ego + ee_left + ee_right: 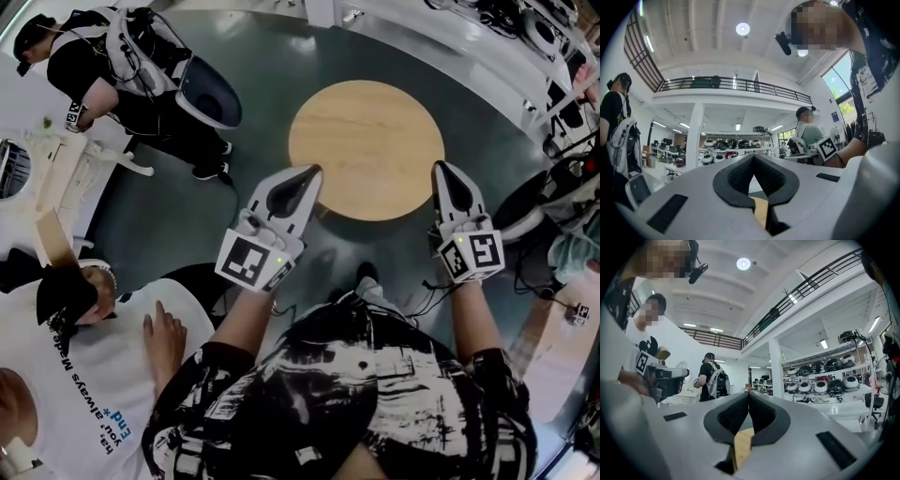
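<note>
Round table [366, 148] whole in head view

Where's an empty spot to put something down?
The whole round wooden table top is bare, ahead of the left gripper and right gripper. Crowded: a person with a backpack at left, cables at right.

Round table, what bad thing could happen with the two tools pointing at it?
1. The left tool and right tool are both shut, tips near the round table's rim; a quick move might knock it.
2. Another person's hand is close beside the left arm; a swing back could bump it.
3. The cables lie on the floor by the feet and might trip someone.
</note>
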